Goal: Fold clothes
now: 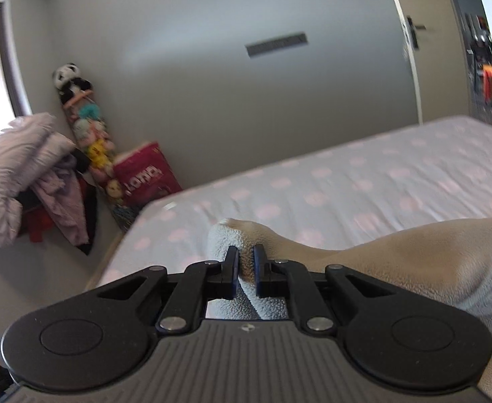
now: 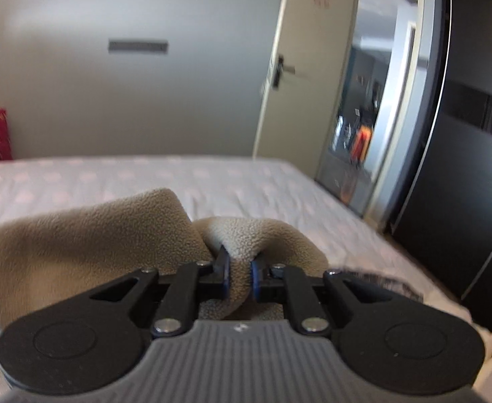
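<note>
A soft beige fleece (image 2: 78, 241) is being held up over the bed (image 2: 246, 181), pinched by the left gripper (image 1: 246, 262) and right gripper (image 2: 241, 275), fingers narrowed on bunched edges. Probably light, floppy, best gripped at corners.

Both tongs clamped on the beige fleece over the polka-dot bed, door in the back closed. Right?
Not quite. Both tongs are clamped: the left tongs and right tongs each pinch the beige fleece over the polka-dot bed. But the door is open, not closed; the right wrist view shows it swung aside with the hallway visible beyond it.
</note>
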`<state>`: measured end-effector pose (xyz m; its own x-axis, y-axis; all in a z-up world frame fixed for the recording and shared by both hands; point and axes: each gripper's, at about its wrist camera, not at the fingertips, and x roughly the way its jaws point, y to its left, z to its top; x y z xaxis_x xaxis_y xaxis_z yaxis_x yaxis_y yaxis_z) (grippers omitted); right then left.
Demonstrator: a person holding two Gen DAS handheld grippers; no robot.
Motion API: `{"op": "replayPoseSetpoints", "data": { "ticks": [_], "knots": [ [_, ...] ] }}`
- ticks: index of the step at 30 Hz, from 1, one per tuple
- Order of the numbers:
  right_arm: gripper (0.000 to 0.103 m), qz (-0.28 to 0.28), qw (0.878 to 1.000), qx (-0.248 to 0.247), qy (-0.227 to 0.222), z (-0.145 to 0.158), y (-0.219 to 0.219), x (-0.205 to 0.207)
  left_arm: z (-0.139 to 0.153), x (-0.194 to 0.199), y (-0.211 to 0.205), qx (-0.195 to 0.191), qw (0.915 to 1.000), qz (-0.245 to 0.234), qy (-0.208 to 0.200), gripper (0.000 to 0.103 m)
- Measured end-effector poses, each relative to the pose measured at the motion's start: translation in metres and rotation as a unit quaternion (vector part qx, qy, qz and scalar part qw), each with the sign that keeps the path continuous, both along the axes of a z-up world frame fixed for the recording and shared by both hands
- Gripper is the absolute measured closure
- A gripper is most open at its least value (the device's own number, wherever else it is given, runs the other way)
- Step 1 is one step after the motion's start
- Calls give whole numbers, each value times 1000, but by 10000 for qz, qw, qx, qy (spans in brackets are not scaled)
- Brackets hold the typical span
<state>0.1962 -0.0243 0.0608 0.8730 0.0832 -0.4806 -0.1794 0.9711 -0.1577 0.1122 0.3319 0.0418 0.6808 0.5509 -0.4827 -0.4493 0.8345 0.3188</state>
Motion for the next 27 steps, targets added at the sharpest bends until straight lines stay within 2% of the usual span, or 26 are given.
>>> {"op": "replayPoseSetpoints", "data": {
  "ticks": [4, 8, 9, 13, 15, 16, 18, 19, 20, 21, 24, 27],
  "knots": [
    [90, -169, 9985, -164, 490, -48, -10, 33, -40, 35, -11, 24, 9995, -100, 303, 96],
    [89, -205, 9954, -139, 928, -79, -14, 63, -61, 58, -19, 171, 9985, -114, 499, 91],
    [89, -199, 9945, -139, 1022, -85, -17, 63, -63, 60, -21, 184, 9984, -130, 518, 86],
    [87, -84, 9929, -83, 1183, -94, -18, 56, -62, 66, -34, 124, 9981, -345, 500, 50],
    [85, -31, 9928, 123, 1195, -87, -25, 49, -60, 62, -43, 192, 9979, -423, 446, 42],
    [82, -9, 9925, 251, 1198, -82, -29, 46, -57, 59, -47, 162, 9979, -459, 416, 41],
    [62, 31, 9933, 471, 1058, -70, -39, 34, -51, 52, -55, -16, 9979, -547, 343, 39],
    [46, 54, 9948, 525, 876, -61, -44, 26, -49, 48, -59, -186, 9974, -619, 314, 37],
    [38, 83, 9958, 572, 706, -54, -49, 17, -47, 44, -63, -365, 9965, -697, 292, 36],
    [37, 115, 9962, 593, 620, -49, -55, 9, -44, 39, -67, -544, 9951, -775, 270, 36],
    [36, 130, 9949, 620, 787, -51, -69, 4, -44, 30, -82, -944, 9898, -1015, 337, 36],
    [35, 181, 9852, 913, 1441, -77, -78, 14, -48, 22, -102, -1016, 9863, -1210, 478, 36]
  ]
}}
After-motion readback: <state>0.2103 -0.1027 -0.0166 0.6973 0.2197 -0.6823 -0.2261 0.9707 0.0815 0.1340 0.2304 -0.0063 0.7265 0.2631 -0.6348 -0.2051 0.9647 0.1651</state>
